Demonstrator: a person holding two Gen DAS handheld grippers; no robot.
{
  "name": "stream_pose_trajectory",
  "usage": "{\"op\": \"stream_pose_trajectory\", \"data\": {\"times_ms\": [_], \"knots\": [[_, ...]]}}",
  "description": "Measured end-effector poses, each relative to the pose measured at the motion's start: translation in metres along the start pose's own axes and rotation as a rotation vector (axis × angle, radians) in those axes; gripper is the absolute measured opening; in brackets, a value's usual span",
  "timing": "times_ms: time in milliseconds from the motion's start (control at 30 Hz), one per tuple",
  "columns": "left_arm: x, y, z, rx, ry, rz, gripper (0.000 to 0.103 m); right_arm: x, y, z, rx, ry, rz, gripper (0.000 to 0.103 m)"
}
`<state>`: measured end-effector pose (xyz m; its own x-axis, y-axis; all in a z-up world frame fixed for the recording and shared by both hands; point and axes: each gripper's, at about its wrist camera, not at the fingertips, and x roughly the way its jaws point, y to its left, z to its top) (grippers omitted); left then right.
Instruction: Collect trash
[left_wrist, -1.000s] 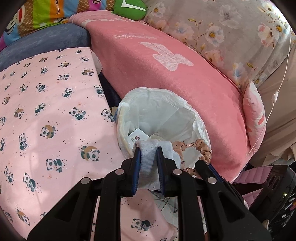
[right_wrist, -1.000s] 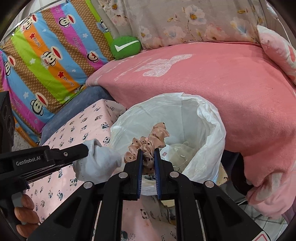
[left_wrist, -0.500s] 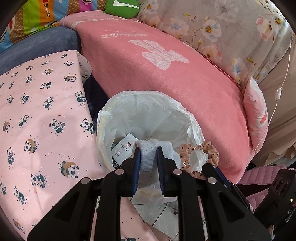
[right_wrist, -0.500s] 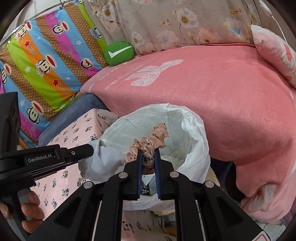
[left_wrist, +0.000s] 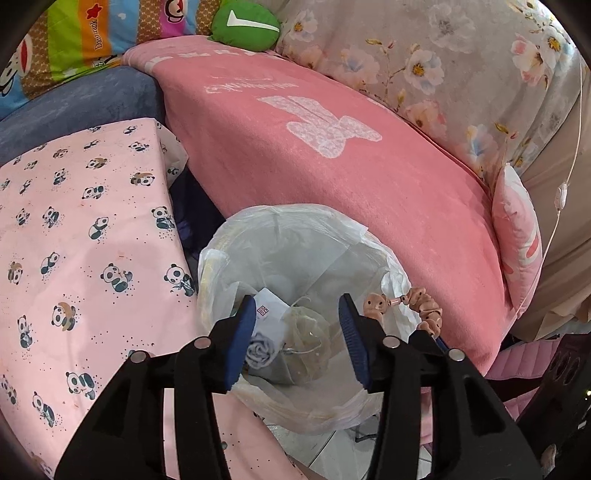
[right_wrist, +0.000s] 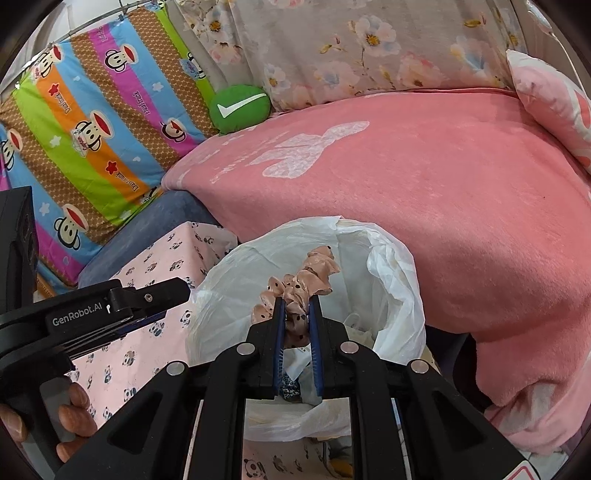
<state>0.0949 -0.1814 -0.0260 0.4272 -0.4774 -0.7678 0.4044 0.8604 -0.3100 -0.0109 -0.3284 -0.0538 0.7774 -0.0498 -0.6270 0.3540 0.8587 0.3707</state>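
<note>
1. While the left gripper (left_wrist: 297, 325) hangs over the bin bag (left_wrist: 373, 236), its jaws are opening and nothing lies between its blue pads.
2. Below that gap, a grey-white cloth (left_wrist: 260, 350) lies inside the bag beside a white paper slip (left_wrist: 267, 312) and a crumpled translucent wrapper (left_wrist: 308, 338).
3. The right gripper (right_wrist: 297, 321) points down at the same bag (right_wrist: 397, 295), its fingers nearly closed.
4. Those fingers pinch a peach scrunchie (right_wrist: 303, 280) with dark dots; the scrunchie stands above the bag's mouth, not yet inside.
5. The bag stands between a pink panda-print cloth (left_wrist: 74, 240) and a pink blanket (left_wrist: 332, 177).
6. In the right wrist view, a hand (right_wrist: 70, 417) grips the left gripper's handle at the lower left.
</note>
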Motion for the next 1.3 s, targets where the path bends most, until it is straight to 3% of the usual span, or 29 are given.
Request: {"op": "stream_pose_trajectory", "data": {"times_ms": [267, 433, 533, 800, 933, 1033, 1233, 1300], "knots": [[-0.010, 0.012, -0.003, 0.020, -0.042, 0.078, 0.055, 0.005, 0.015, 0.004, -0.023, -0.008, 0.020, 0.020], [-0.016, 0.018, -0.008, 0.036, -0.058, 0.127, 0.057, 0.007, 0.024, 0.006, -0.041, -0.015, 0.021, 0.033], [-0.019, 0.024, -0.012, 0.032, -0.070, 0.159, 0.065, 0.008, 0.030, 0.006, -0.062, -0.011, 0.014, 0.036], [-0.031, 0.040, -0.022, 0.027, -0.087, 0.212, 0.068, 0.002, 0.043, 0.004, -0.112, 0.009, -0.009, 0.045], [-0.038, 0.047, -0.027, 0.026, -0.097, 0.252, 0.070, -0.004, 0.048, 0.002, -0.136, 0.020, -0.039, 0.062], [-0.044, 0.053, -0.033, 0.027, -0.100, 0.290, 0.077, -0.009, 0.052, -0.001, -0.156, 0.036, -0.068, 0.071], [-0.052, 0.057, -0.048, 0.058, -0.097, 0.364, 0.083, -0.017, 0.062, -0.012, -0.212, 0.069, -0.139, 0.084], [-0.054, 0.059, -0.052, 0.064, -0.096, 0.382, 0.087, -0.020, 0.064, -0.017, -0.230, 0.074, -0.158, 0.084]]}}
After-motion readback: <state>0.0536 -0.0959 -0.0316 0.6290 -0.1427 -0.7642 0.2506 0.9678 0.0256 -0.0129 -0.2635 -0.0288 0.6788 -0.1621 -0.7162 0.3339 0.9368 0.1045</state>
